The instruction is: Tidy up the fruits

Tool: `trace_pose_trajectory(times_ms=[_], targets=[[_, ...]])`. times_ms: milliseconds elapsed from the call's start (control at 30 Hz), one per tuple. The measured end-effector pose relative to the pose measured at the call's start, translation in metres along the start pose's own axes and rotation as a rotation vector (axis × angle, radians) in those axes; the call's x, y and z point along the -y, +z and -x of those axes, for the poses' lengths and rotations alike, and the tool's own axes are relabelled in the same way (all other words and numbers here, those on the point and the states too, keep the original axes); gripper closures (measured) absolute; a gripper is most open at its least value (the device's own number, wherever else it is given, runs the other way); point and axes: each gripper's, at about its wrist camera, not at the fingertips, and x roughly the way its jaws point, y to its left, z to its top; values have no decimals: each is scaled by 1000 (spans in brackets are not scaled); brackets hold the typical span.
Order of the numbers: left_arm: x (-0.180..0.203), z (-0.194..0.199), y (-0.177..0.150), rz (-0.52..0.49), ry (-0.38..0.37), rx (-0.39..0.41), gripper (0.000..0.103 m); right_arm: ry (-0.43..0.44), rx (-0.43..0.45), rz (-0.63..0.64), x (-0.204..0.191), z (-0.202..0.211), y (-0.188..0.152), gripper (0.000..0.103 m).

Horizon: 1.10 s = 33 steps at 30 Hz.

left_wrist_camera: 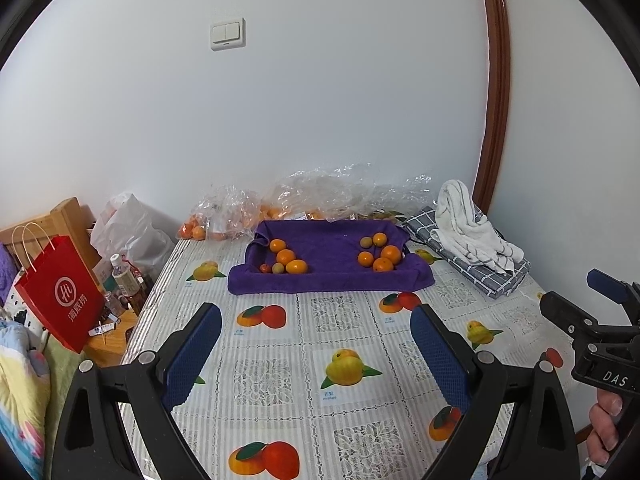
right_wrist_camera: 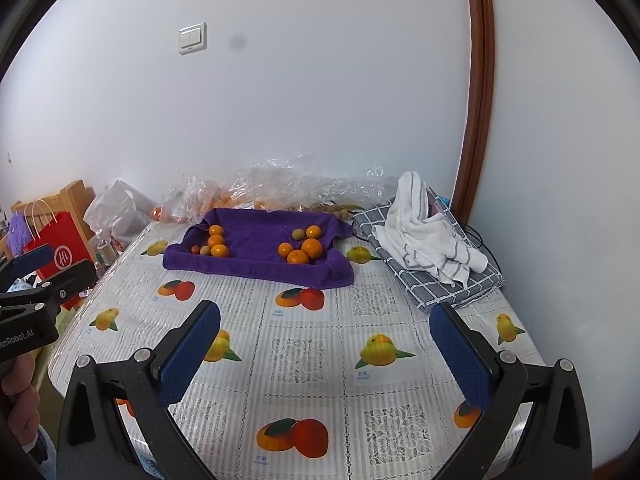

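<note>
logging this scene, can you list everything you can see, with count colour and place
purple towel: one, far middle of table, edges raised
left fruit group: five, three orange, one small red, one small dull green, towel's left
right fruit group: five, four orange, one dull green, towel's right
plastic bags: clear, some with oranges, behind towel
white striped towel: one, on grey checked cloth, far right
tablecloth: fruit print
red paper bag: one, left of table
light switch: white, on wall
left gripper: open, empty
right gripper: open, empty
</note>
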Motion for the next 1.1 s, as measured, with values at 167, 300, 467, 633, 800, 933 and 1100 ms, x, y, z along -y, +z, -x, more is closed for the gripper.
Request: trace_pose_trajectory(times_ms=[167,300,467,633,800,933,1100], targets=[[-2,-1,1,-1,-2,0,7,6,0,1,1,-1,0,0],[-5,-1,1,5,1,-6,7,3,-3,7,-1,-4,-1,0],[-11,-3,1,12,-1,-7,7,0,-6,9,-4,-5,-2,0],[-12,-3,0,12,1,-10,7,2,-7,8,-6,-6,-2,0],[-12,-3,0,13,0,-9,7,3,-7,10,-7,-6,-2,0],[-13,-3,0,10,-1,-9,7,3,-6,8,-8,-6,-2,0],[-14,-4,0,9,-2,-9,7,3,-7,9,-9,-6,-2,0]])
